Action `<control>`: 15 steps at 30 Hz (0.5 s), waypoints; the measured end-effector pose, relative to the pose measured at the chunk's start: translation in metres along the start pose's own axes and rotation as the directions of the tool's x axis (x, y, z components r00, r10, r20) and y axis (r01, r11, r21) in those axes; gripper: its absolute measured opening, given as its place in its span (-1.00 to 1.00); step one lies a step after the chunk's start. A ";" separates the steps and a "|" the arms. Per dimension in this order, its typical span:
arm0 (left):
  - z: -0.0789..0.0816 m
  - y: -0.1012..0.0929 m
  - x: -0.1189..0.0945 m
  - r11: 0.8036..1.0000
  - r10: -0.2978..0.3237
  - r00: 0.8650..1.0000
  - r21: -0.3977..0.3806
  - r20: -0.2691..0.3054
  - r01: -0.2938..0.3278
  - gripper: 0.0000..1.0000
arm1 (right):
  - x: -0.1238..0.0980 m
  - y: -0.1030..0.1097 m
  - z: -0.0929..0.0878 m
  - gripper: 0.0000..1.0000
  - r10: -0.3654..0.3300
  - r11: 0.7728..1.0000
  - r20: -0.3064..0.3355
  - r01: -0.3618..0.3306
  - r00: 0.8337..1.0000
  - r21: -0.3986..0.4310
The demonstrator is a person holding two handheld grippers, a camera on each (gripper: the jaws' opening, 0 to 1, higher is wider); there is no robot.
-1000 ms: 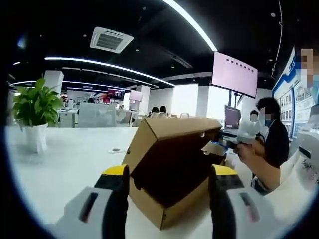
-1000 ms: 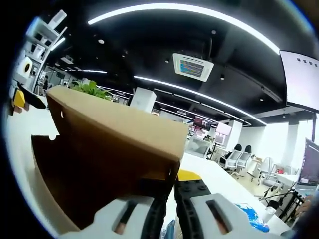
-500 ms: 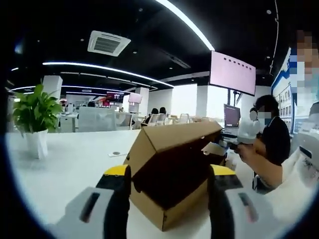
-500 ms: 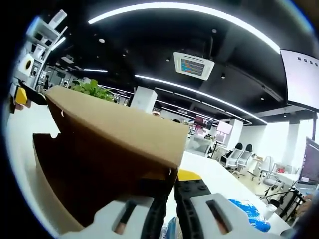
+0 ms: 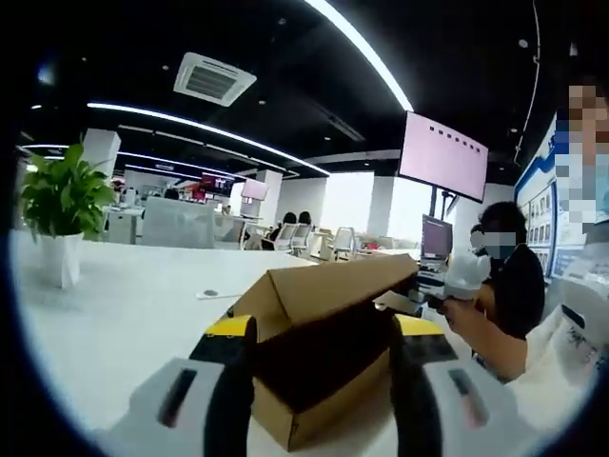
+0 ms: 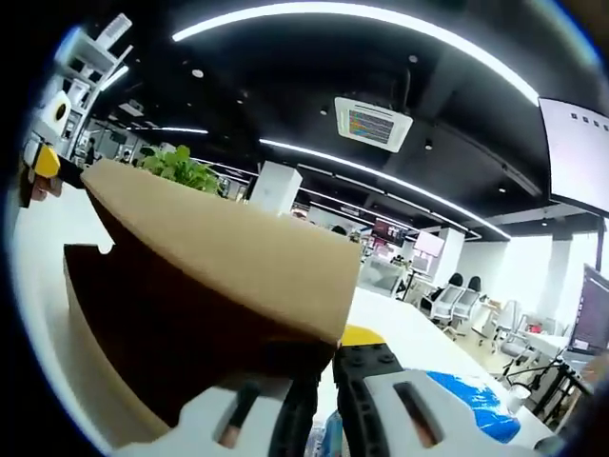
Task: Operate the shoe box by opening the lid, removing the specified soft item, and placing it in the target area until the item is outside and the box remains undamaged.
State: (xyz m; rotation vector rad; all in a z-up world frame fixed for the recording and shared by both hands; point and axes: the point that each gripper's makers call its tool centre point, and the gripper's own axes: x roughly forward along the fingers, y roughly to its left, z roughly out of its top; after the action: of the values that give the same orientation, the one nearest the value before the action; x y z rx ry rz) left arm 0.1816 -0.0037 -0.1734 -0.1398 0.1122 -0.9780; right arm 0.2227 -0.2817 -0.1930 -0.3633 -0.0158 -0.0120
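Observation:
The brown cardboard shoe box [image 5: 319, 395] sits on the white table [image 5: 124, 305], its lid [image 5: 324, 286] raised part way over a dark inside. My left gripper [image 5: 324, 333] is open, with a jaw on either side of the box's near corner; whether they touch it I cannot tell. In the right gripper view the lid [image 6: 219, 257] slopes up to the left, and my right gripper [image 6: 319, 405] is shut on its lower edge. At the far left of that view is a yellow fingertip [image 6: 43, 160] of the left gripper. What lies in the box is hidden.
A potted plant [image 5: 62, 195] stands at the table's far left and rises behind the lid as a plant [image 6: 181, 167]. A person in black [image 5: 509, 276] sits close to the box's right end. A blue crinkled item [image 6: 471, 400] lies past my right jaw.
In the left gripper view the lid slopes lower and flatter than a second ago. My right gripper stays shut on its edge, and more of the blue item shows.

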 end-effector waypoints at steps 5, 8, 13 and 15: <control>-0.003 0.001 0.001 0.999 0.030 0.999 0.034 -0.014 -0.030 0.14 | -0.001 0.001 -0.001 -0.97 0.003 1.000 -0.002 -0.003 1.000 -0.001; -0.009 0.006 0.004 0.998 0.058 0.998 0.031 -0.039 -0.057 0.15 | -0.002 0.001 -0.002 -0.97 0.010 1.000 -0.004 -0.010 1.000 0.002; -0.003 0.008 0.001 0.998 0.061 0.998 -0.013 -0.012 -0.061 0.18 | -0.002 0.002 -0.003 -0.97 0.009 1.000 -0.004 -0.009 1.000 -0.002; -0.003 0.001 0.002 0.999 0.023 1.000 -0.030 -0.009 -0.024 0.16 | -0.003 0.002 -0.003 -0.97 0.009 1.000 -0.005 -0.009 1.000 -0.005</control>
State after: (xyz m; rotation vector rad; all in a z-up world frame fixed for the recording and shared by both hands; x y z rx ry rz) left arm 0.1828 -0.0049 -0.1766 -0.1617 0.1358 -0.9538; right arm 0.2196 -0.2807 -0.1971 -0.3685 -0.0096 -0.0036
